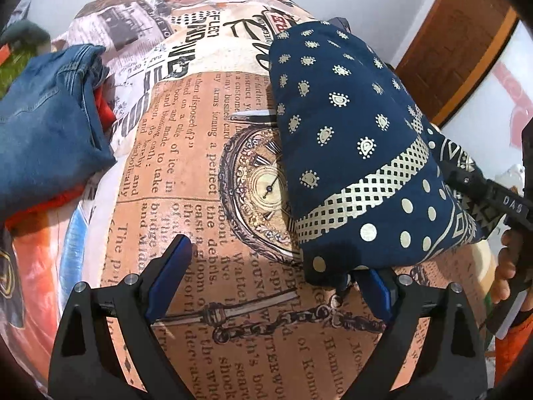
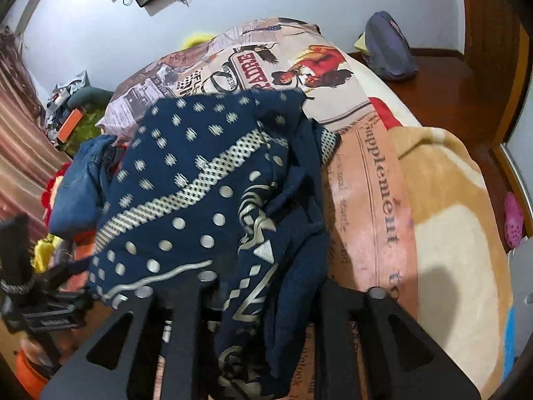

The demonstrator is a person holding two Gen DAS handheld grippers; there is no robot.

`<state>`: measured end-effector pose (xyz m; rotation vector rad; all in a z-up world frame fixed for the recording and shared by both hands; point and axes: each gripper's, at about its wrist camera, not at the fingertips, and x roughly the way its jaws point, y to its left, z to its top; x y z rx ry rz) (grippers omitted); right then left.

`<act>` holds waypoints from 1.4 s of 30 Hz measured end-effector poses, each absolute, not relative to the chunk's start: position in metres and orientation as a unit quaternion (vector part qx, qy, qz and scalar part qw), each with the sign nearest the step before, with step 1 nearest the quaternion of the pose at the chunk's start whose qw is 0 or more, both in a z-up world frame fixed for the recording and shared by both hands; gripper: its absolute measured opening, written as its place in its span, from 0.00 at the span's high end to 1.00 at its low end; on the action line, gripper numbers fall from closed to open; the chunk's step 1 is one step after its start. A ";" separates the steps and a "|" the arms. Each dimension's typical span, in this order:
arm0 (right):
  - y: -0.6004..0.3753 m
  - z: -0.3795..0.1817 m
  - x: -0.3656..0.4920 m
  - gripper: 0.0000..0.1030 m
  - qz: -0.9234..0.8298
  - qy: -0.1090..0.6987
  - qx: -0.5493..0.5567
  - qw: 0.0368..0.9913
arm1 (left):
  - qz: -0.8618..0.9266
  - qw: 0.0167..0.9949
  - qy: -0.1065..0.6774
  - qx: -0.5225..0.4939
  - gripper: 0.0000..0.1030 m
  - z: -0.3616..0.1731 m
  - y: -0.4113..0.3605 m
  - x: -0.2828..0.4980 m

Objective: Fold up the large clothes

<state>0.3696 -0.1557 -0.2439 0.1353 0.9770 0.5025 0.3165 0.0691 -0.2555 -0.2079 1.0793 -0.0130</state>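
1. A navy printed garment (image 1: pixel 349 140), patterned with cream motifs, a chequered band and dots, is seen draped over a bed covered by a newspaper-print bedsheet (image 1: pixel 186 173).
2. On that sheet a pocket-watch print (image 1: pixel 260 183) is taken as the landmark; in the left wrist view the garment lies just to the right of it and overlaps its right edge.
3. The left gripper (image 1: pixel 276 283) is held wide apart below the watch print, its blue-padded fingers (image 1: pixel 170 276) standing either side of bare sheet; nothing is gripped. The lower corner of the garment hangs just over the right-hand finger, and whether it touches cannot be told.
4. The right gripper (image 2: pixel 263 340) is seen nearly closed, with a bunched fold of the navy garment (image 2: pixel 206 186) caught between its fingers; the fingertips are hidden by the cloth.
5. In the left wrist view the right gripper's black body, held by a hand (image 1: pixel 506 266), is seen at the garment's far right edge, well right of the watch print.
6. A pile of blue denim (image 1: pixel 50 116) over red cloth (image 1: pixel 103 106) is seen well to the left of the watch print.
7. A tan and cream blanket (image 2: pixel 443 216) is seen beside the sheet in the right wrist view.
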 end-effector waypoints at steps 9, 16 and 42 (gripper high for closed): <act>-0.159 -0.235 0.350 0.54 0.221 0.487 0.000 0.845 | 0.004 0.856 0.514 -0.049 0.09 -0.235 0.074 0.289; -0.159 -0.195 0.337 0.35 0.207 0.439 -0.051 0.873 | 0.007 0.886 0.464 -0.005 0.09 -0.187 0.084 0.287; -0.165 -0.224 0.415 0.30 0.250 0.524 0.107 0.807 | -0.133 0.832 0.515 -0.153 0.09 -0.212 0.086 0.394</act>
